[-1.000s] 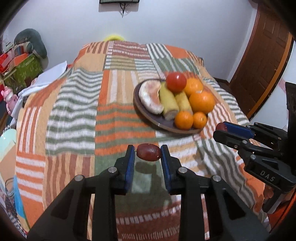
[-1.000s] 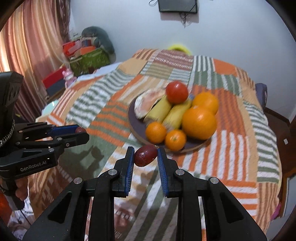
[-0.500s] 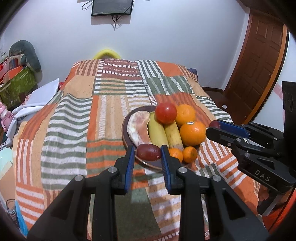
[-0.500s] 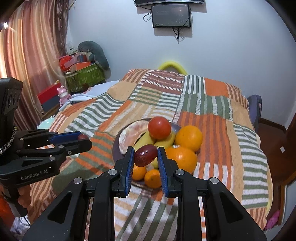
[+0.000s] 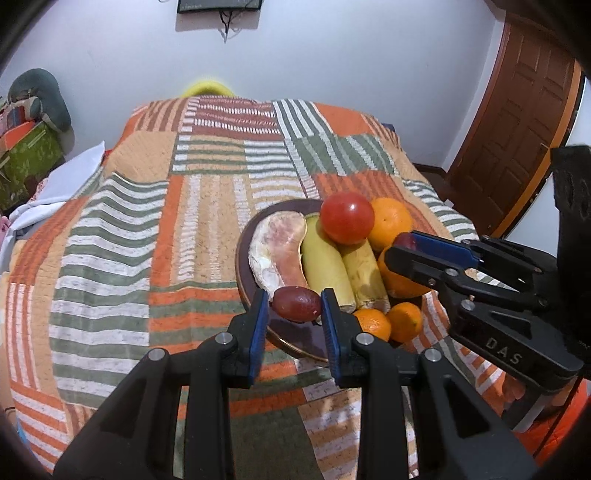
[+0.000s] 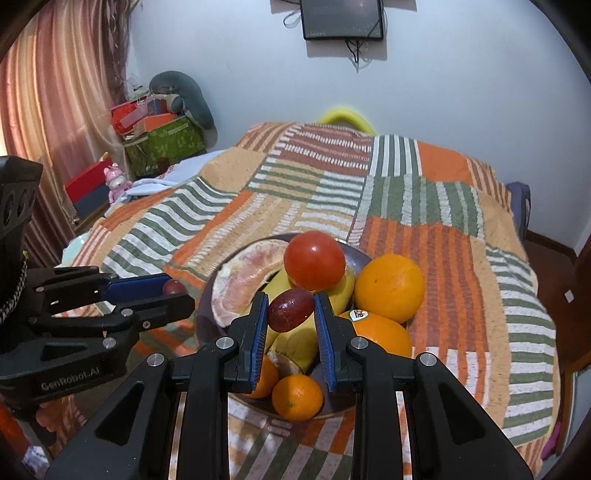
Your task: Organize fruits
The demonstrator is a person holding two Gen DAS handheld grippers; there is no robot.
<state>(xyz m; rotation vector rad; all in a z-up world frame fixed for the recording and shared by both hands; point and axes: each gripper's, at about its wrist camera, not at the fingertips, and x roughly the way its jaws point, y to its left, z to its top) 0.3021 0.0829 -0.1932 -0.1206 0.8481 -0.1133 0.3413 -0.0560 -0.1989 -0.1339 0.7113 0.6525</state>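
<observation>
A dark round plate (image 5: pixel 295 345) (image 6: pixel 205 299) sits on the striped bedspread. It holds a red tomato (image 5: pixel 346 218) (image 6: pixel 314 259), bananas (image 5: pixel 325 258), a peeled pomelo piece (image 5: pixel 279 251) (image 6: pixel 243 280), large oranges (image 6: pixel 389 283) and small tangerines (image 6: pixel 297 397). My left gripper (image 5: pixel 296 304) is shut on a dark red grape (image 5: pixel 296 303) above the plate's near left rim. My right gripper (image 6: pixel 291 309) is shut on another dark red grape (image 6: pixel 291 308) above the bananas. Each gripper shows in the other's view, left (image 6: pixel 173 291) and right (image 5: pixel 400 245).
The patchwork bedspread (image 5: pixel 147 221) covers the whole bed. Boxes and a grey cushion (image 6: pixel 177 99) stand by the curtain at the far left. A wooden door (image 5: pixel 517 129) is at the right. A screen (image 6: pixel 341 18) hangs on the back wall.
Both grippers have moved forward with their grapes, from over the bare bedspread in front of the plate to over the plate itself. The fruit on the plate has not moved.
</observation>
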